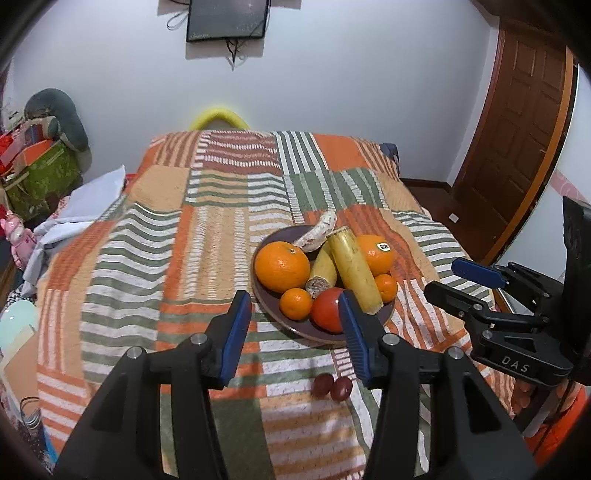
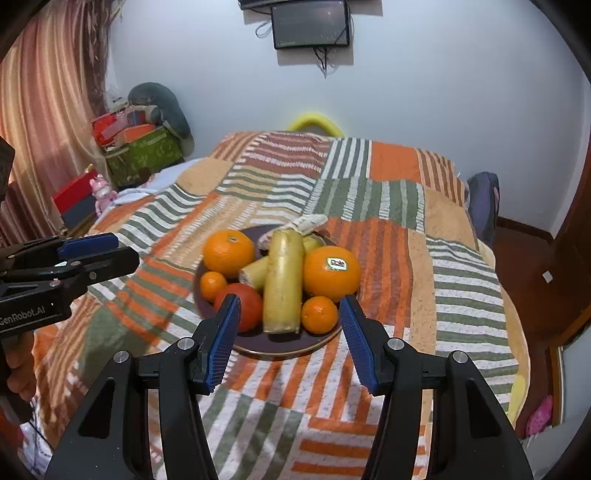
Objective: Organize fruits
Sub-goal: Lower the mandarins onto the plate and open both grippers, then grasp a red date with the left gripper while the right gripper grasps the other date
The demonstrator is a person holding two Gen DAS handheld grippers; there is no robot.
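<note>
A dark plate [image 1: 274, 316] [image 2: 280, 350] sits on the striped bedspread. It holds a large orange [image 1: 282, 266] [image 2: 229, 253], a stickered orange [image 1: 375, 253] [image 2: 330, 273], two small oranges, a tomato [image 1: 327, 309] [image 2: 243, 308], a long yellow fruit [image 1: 354, 271] [image 2: 282, 284] and banana pieces. Two small red fruits [image 1: 330, 386] lie on the cloth in front of the plate. My left gripper [image 1: 293, 299] [image 2: 125, 249] hangs open above the plate's near left rim. My right gripper [image 2: 290, 301] [image 1: 443, 278] is open above the near rim, and neither holds anything.
The bedspread [image 1: 207, 236] covers a bed that drops off on both sides. Boxes and a green bag [image 1: 40, 177] stand to the left, beside a pink toy [image 2: 101, 192]. A wooden door [image 1: 517, 147] is at the right. A screen [image 2: 310, 24] hangs on the far wall.
</note>
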